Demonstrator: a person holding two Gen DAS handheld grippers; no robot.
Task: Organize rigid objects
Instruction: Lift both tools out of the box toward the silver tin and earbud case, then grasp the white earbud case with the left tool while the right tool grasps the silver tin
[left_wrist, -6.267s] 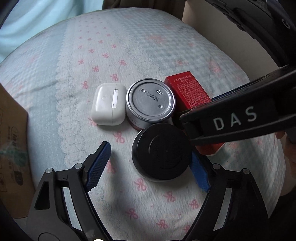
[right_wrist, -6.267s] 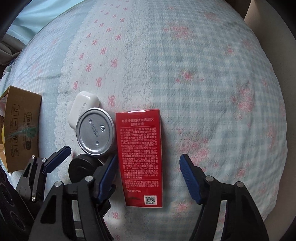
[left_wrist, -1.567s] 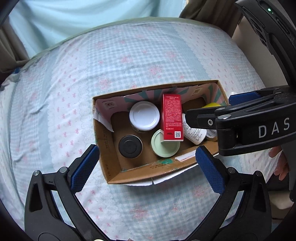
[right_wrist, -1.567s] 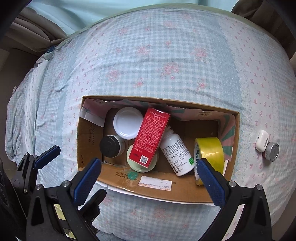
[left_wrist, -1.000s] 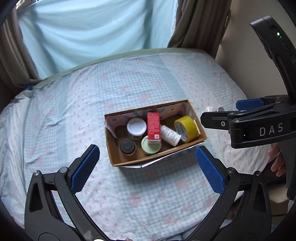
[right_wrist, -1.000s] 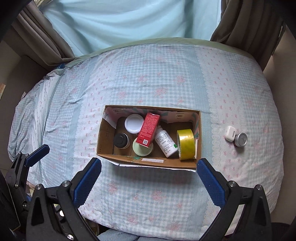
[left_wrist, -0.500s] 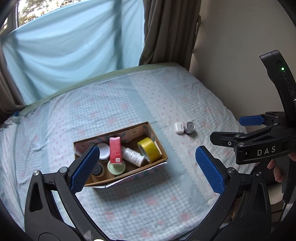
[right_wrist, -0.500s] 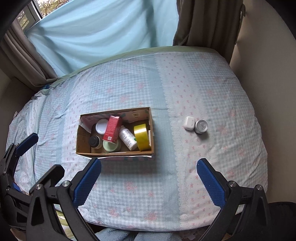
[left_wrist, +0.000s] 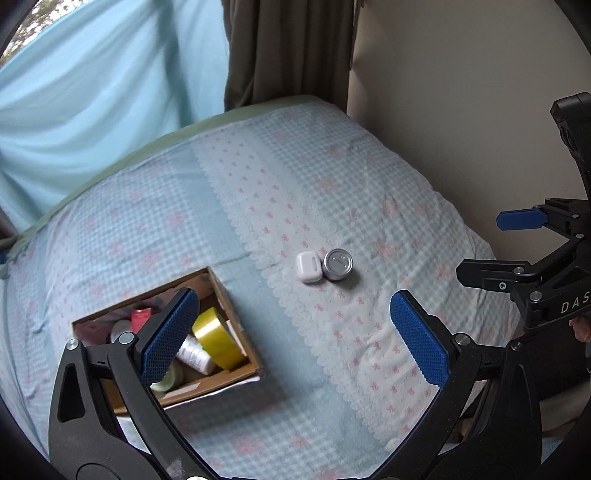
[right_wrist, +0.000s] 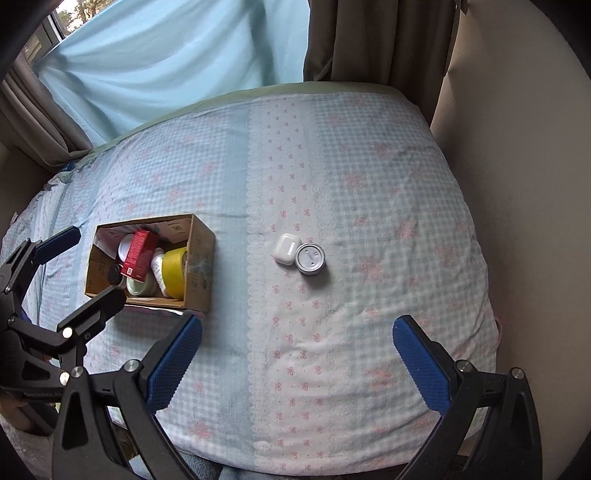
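A cardboard box stands on the bed at the left and holds a red carton, a yellow tape roll, a white bottle and jars. It also shows in the left wrist view. A white earbud case and a silver tin lie side by side, touching, right of the box; both show in the left wrist view, the case and the tin. My left gripper and my right gripper are both open, empty and high above the bed.
The bed has a pale checked cover with pink bows. A beige wall runs along its right edge. A blue sheet and brown curtains hang at the far end.
Both grippers have pulled up and back from the box and swung right. The box now sits at the left and the earbud case and tin are near centre.
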